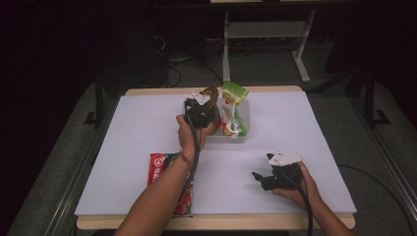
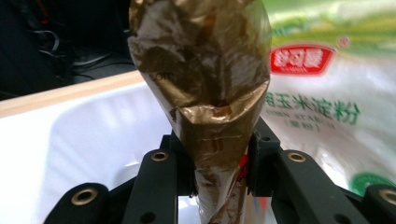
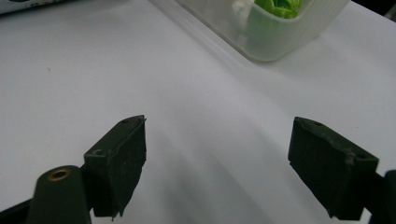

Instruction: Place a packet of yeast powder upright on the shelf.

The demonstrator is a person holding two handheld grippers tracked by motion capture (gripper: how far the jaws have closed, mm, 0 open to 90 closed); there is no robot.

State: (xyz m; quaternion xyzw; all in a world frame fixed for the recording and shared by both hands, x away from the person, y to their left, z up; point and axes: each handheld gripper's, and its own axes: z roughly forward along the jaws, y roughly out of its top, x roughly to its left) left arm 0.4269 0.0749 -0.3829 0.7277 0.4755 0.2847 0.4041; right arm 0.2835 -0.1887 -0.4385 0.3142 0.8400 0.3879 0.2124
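My left gripper (image 1: pixel 200 112) hangs over the left end of a clear plastic bin (image 1: pixel 244 133) at the back middle of the table, shut on a crinkled brown foil bag (image 1: pixel 212 94). In the left gripper view the black jaws (image 2: pixel 217 158) pinch the brown foil bag's (image 2: pixel 205 88) narrow lower part, and its fuller top stands above them. A green and white bag (image 2: pixel 322 102) with a red label stands in the bin right beside it, also the green and white bag (image 1: pixel 233 105). My right gripper (image 1: pixel 259 178) rests near the front right, open, with nothing between its fingers (image 3: pixel 122 163).
A red packet (image 1: pixel 158 168) lies flat at the front left, partly under the left forearm. The bin's corner (image 3: pixel 280 44) with green inside sits ahead of the right gripper. The white table top (image 1: pixel 295 128) has bare room on the right and the far left.
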